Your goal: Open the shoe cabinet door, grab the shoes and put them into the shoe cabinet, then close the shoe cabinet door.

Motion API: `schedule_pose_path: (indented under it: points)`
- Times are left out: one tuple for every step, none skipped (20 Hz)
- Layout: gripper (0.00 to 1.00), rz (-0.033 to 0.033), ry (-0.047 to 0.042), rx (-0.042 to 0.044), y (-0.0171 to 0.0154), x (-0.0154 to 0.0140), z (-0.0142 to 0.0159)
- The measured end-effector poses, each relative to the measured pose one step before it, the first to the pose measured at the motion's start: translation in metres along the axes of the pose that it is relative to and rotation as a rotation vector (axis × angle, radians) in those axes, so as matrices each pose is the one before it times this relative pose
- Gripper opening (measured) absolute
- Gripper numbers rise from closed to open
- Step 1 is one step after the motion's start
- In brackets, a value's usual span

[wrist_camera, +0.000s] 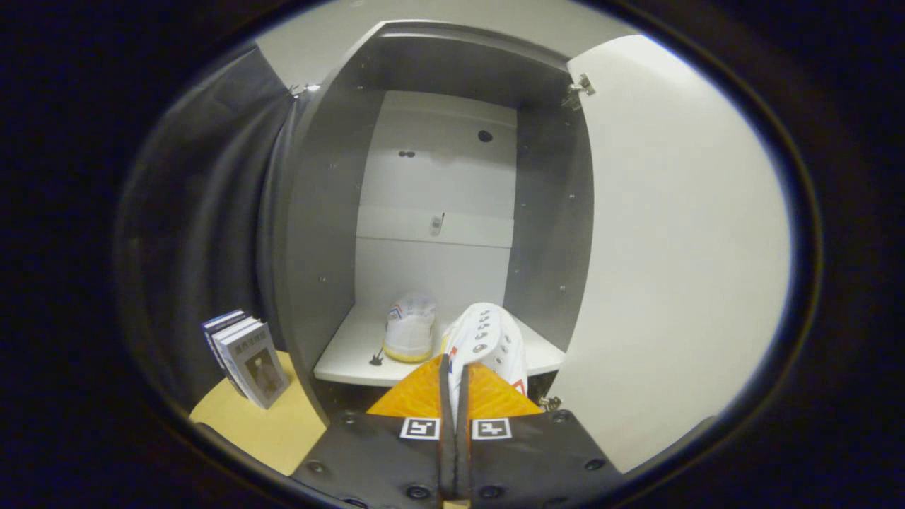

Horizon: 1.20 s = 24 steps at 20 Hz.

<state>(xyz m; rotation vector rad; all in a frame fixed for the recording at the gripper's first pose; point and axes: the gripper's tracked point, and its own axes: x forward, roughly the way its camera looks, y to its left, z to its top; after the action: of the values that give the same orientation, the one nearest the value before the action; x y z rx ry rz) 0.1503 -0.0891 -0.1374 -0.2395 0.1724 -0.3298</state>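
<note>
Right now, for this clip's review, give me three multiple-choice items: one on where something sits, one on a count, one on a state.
1. Where is the white sneaker with the yellow sole?
A. on the cabinet's white bottom shelf
B. on the books
C. between the fingers

2. How many shoes are visible?
A. one
B. two
C. three

3. The white shoe cabinet door is:
A. shut
B. swung open
C. taken off

Answers: 1 A, it stands on the shelf beyond the fingers. 2 B, one on the shelf, plus the second white sneaker pinched between the gripper's orange fingers. 3 B, it hangs on its hinge beside the exposed interior.
</note>
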Motion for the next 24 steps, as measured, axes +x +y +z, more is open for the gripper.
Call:
schedule_pose_path:
  points:
    - [0.02, 0.00052, 0.00111, 0.00370, 0.00038, 0.01147, 0.00195]
    - [0.02, -0.00423, 0.00482, 0.00316, -0.00057, 0.01085, 0.00155]
    - [0.02, -0.00254, 0.00495, 0.00255, -0.00015, 0.01110, 0.00111]
    - [0.02, 0.00040, 0.00331, 0.00082, -0.00119, 0.01245, 0.00038]
    - [0.02, 0.00303, 0.00021, -0.00149, -0.00025, 0.01257, 0.00117]
    - [0.02, 0.00375, -0.00284, -0.00469, -0.00031, 0.01096, 0.00178]
    - [0.02, 0.00361, -0.00262, -0.00796, -0.00003, 0.01376, 0.00168]
    - [0.02, 0.00314, -0.00382, -0.00824, -0.00025, 0.01134, 0.00256]
    - [0.02, 0.00051, -0.00146, -0.00541, -0.00057, 0.01086, 0.00257]
    - [0.02, -0.00075, -0.00058, -0.00127, -0.00103, 0.01026, 0.00132]
    - [0.02, -0.00054, -0.00082, 0.00454, -0.00142, 0.01056, 0.00256]
    - [0.02, 0.00194, 0.00570, 0.00650, -0.00081, 0.01184, -0.00063]
    - [0.02, 0.00351, 0.00935, 0.00208, -0.00094, 0.01426, -0.00007]
    - [0.03, 0.00418, 0.00763, -0.00353, -0.00095, 0.00914, -0.00036]
    - [0.03, 0.00617, 0.00701, -0.00502, 0.00102, 0.00982, -0.00252]
    - [0.03, 0.00771, 0.00674, -0.00326, 0.00108, 0.00885, -0.00269]
    - [0.03, 0.00647, 0.00608, -0.00394, 0.00111, 0.00813, -0.00230]
    - [0.03, 0.00600, 0.00699, -0.00338, 0.00107, 0.00720, -0.00187]
    - [0.03, 0.00653, 0.00750, -0.00181, 0.00078, 0.00635, -0.00337]
    - [0.03, 0.00745, 0.00748, -0.00097, 0.00107, 0.00549, -0.00231]
    - [0.02, 0.00775, 0.00779, -0.00121, 0.00101, 0.00709, -0.00284]
    - [0.03, 0.00737, 0.00873, -0.00139, 0.00086, 0.00452, -0.00208]
    - [0.03, 0.00492, 0.00989, -0.00021, 0.00031, 0.00404, -0.00246]
    - [0.03, 0.00277, 0.01204, 0.00285, -0.00037, 0.00484, -0.00359]
